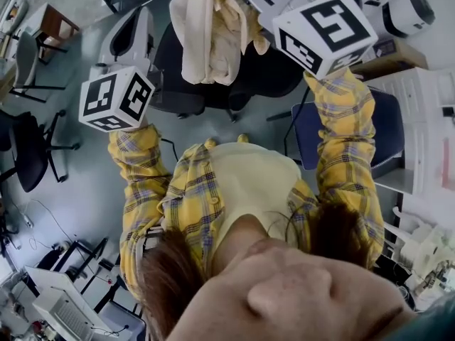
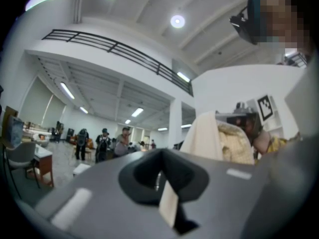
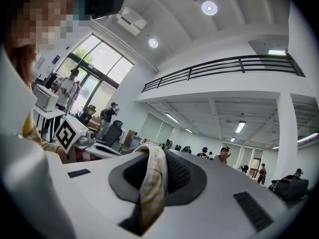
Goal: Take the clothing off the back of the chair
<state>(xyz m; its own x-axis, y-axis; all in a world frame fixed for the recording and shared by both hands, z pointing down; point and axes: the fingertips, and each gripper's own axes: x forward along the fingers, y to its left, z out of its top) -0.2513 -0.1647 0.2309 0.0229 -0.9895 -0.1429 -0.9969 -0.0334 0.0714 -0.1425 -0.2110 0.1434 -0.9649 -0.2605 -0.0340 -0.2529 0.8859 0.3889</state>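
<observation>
A cream garment (image 1: pixel 210 27) hangs in the air between my two grippers, above the black chair (image 1: pixel 188 87). The left gripper (image 2: pixel 162 183) is shut on a cream strip of that garment (image 2: pixel 168 203), and its marker cube (image 1: pixel 116 98) shows at the left of the head view. The right gripper (image 3: pixel 149 180) is shut on a fold of the same cloth (image 3: pixel 152 183), with its cube (image 1: pixel 323 30) at the upper right. From the left gripper view the bunched garment (image 2: pixel 222 138) shows ahead, with the other cube (image 2: pixel 265 107) behind it. The jaw tips are hidden in the head view.
A blue chair (image 1: pixel 341 126) stands to the right of the black one, with a white shelf unit (image 1: pixel 426 133) beyond it. Another black office chair (image 1: pixel 32 148) and a small wooden table (image 1: pixel 57 23) are at the left. Several people (image 2: pixel 102 143) stand far off in the hall.
</observation>
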